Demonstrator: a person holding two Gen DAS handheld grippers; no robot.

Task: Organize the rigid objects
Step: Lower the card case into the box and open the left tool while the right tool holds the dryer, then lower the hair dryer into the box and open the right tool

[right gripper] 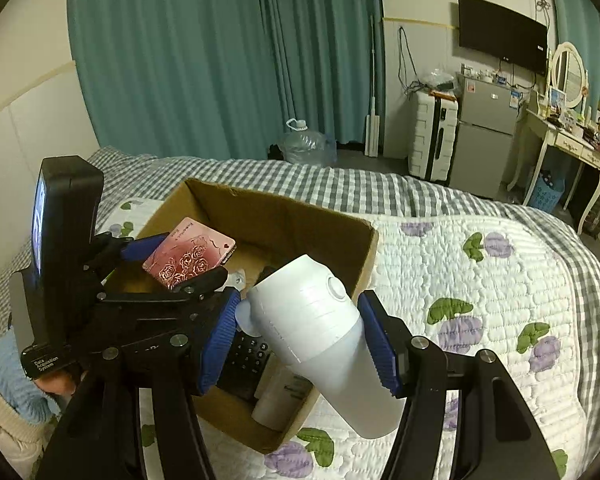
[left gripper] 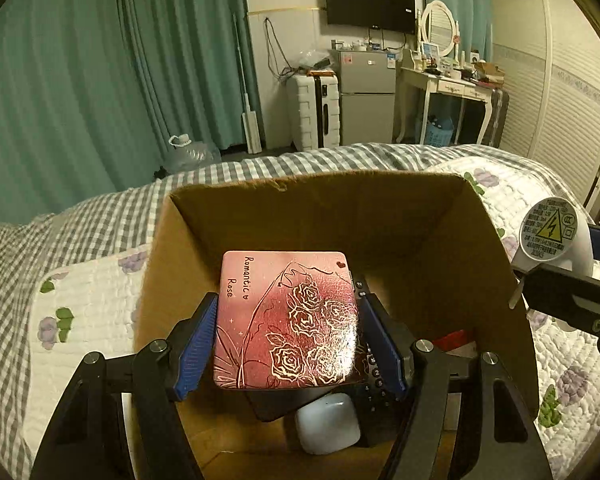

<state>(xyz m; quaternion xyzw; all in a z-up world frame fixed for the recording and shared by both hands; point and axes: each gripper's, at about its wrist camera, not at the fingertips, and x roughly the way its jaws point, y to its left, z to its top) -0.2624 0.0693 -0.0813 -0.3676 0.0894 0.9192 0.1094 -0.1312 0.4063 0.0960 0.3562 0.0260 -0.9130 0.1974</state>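
We find the left gripper (left gripper: 286, 344) clamping the pink rose case (left gripper: 286, 320) flat over the cardboard box (left gripper: 312, 200) at frame centre, apparently for lowering inside. The right gripper (right gripper: 300, 340) grips the white hair dryer (right gripper: 316, 332) at lower centre, above the box's near edge.
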